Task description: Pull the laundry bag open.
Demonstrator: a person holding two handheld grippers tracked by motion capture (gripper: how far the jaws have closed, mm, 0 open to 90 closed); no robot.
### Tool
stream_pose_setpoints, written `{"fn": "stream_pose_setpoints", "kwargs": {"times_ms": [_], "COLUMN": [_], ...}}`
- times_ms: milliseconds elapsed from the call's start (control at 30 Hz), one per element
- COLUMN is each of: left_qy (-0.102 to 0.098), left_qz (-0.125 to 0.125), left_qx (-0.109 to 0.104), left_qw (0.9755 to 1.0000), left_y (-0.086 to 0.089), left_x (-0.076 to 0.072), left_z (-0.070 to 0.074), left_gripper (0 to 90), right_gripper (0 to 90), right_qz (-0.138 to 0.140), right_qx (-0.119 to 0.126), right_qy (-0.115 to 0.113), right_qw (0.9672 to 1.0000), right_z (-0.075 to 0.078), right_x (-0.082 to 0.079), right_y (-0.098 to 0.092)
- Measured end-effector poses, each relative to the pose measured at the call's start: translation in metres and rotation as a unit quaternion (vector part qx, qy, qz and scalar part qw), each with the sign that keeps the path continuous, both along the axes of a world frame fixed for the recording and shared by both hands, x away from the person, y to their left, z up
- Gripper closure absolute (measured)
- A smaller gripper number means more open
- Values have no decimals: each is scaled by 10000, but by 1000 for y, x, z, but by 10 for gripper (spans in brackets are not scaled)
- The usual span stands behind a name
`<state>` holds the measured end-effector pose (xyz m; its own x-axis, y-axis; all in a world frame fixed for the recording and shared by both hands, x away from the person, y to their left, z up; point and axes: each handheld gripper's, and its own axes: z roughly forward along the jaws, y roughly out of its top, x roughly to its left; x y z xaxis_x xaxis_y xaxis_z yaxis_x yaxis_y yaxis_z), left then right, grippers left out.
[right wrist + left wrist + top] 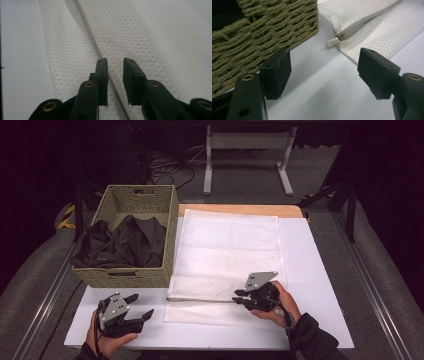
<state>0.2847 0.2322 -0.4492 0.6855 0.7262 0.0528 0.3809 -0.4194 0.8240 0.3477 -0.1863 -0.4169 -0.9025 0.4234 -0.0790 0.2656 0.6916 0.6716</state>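
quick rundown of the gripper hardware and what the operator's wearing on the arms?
Both the left gripper and right gripper are matte black, each topped by a grey three-cornered plate with small holes. Jaws are black arms with brass-coloured pivot rivets, ending in blocky black pads. A thin black cable runs along the right wrist. The right arm wears a dark sleeve with a cuff.

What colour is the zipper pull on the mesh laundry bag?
White, at the end of the grey zipper; the small plastic zipper pull shows best in the left gripper view.
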Motion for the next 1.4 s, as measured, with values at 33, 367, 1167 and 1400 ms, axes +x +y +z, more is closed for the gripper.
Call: {"fn": "stream_pose_setpoints", "kwargs": {"times_ms": [33,367,1167,1400], "left_qy": [0,115,309,283], "left_qz": [0,-118,-200,-185], "left_qx": [0,47,100,60], "left_qw": [10000,9999,9993,9994], "left_y": [0,-3,-7,-7], "left_x": [0,3,7,6], "left_z": [0,-4,-9,-9], "left_gripper": [269,246,259,239], "right_gripper": [759,669,867,779], "right_qz": [0,26,-718,-852], "right_qx": [0,-114,359,246], "right_qy": [0,324,-151,174], "right_qw": [10000,9994,9967,9959], "right_z": [0,-26,-6,-22], "right_x": [0,15,30,44], "right_y": [0,7,4,7]}}
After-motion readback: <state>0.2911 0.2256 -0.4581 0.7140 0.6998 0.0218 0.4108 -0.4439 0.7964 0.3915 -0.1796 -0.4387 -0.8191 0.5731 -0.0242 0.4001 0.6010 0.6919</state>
